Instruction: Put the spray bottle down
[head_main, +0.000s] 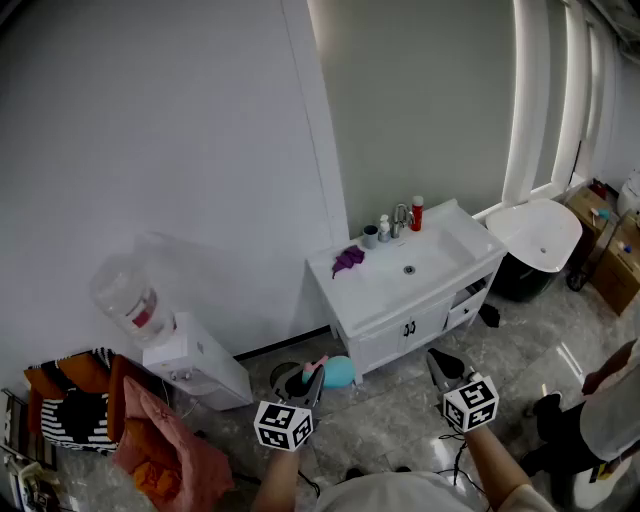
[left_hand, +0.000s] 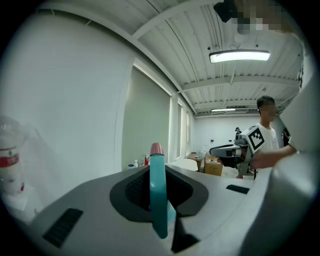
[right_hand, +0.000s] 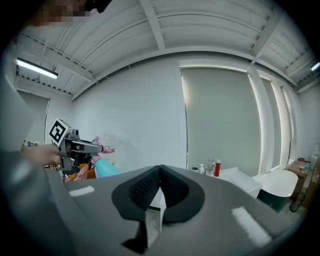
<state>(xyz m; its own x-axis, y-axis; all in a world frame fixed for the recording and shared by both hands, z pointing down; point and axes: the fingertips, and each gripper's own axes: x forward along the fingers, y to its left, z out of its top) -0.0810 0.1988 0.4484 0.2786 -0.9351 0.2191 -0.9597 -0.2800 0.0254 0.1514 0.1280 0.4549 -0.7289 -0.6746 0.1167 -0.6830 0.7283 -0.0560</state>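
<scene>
item: teal plastic spray bottle with pink trigger, long axis roughly upright | left gripper clamps it near the head | right gripper pinched together, empty | place: held off the floor, in front of white vanity cabinet

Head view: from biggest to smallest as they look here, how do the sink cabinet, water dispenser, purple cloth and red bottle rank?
Largest first: sink cabinet, then water dispenser. The purple cloth and red bottle are both small and too close to rank.
</scene>
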